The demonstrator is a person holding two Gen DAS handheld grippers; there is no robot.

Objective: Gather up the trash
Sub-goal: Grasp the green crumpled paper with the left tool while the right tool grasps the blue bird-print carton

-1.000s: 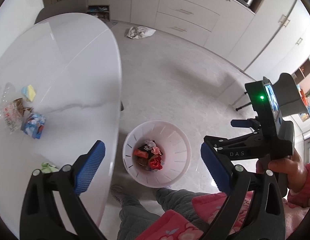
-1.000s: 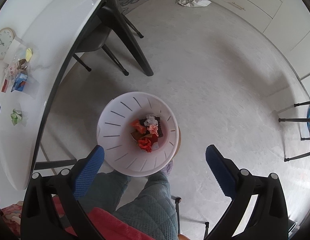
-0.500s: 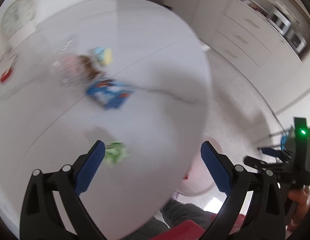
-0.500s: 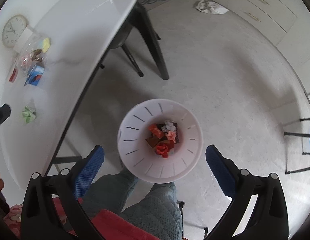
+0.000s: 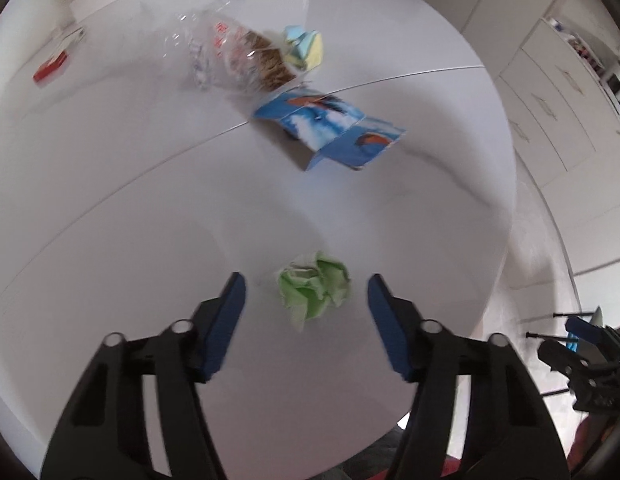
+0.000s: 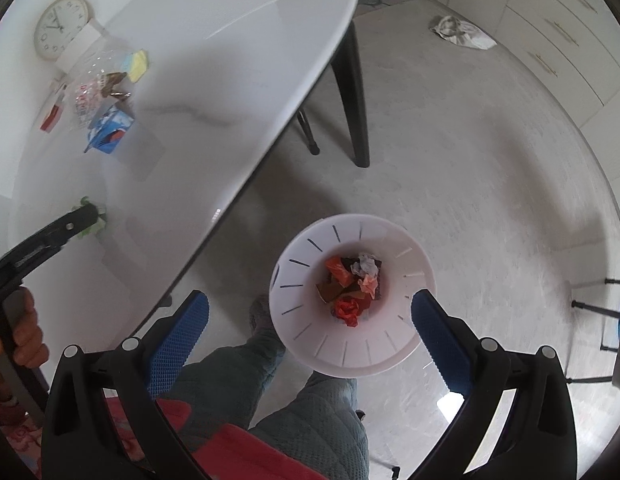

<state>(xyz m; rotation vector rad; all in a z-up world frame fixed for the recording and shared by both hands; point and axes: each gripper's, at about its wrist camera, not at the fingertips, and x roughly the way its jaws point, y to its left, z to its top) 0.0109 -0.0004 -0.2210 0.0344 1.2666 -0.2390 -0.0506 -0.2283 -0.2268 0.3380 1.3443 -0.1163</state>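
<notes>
1. A second earlier the left gripper (image 5: 305,304) had hung over the white bin (image 6: 352,296) on the floor; it had since swung across to the white counter (image 5: 149,184).
2. Its blue fingers were spread wide, one on each side of a crumpled green paper ball (image 5: 314,294) lying near the counter's near edge, neither finger touching it.
3. Judged from this, the step in hand was the grab: the gripper only needed to close on the ball.
4. The right gripper (image 6: 310,328) was also spread and empty, hovering above the bin, which held red, orange and grey scraps.
5. Further back on the counter lay a blue carton (image 5: 330,132), a clear plastic bag (image 5: 229,56) and a yellow-blue wad (image 5: 305,46), all waiting for collection.
6. A white rag (image 6: 462,34) lay on the floor by the cabinets.
</notes>
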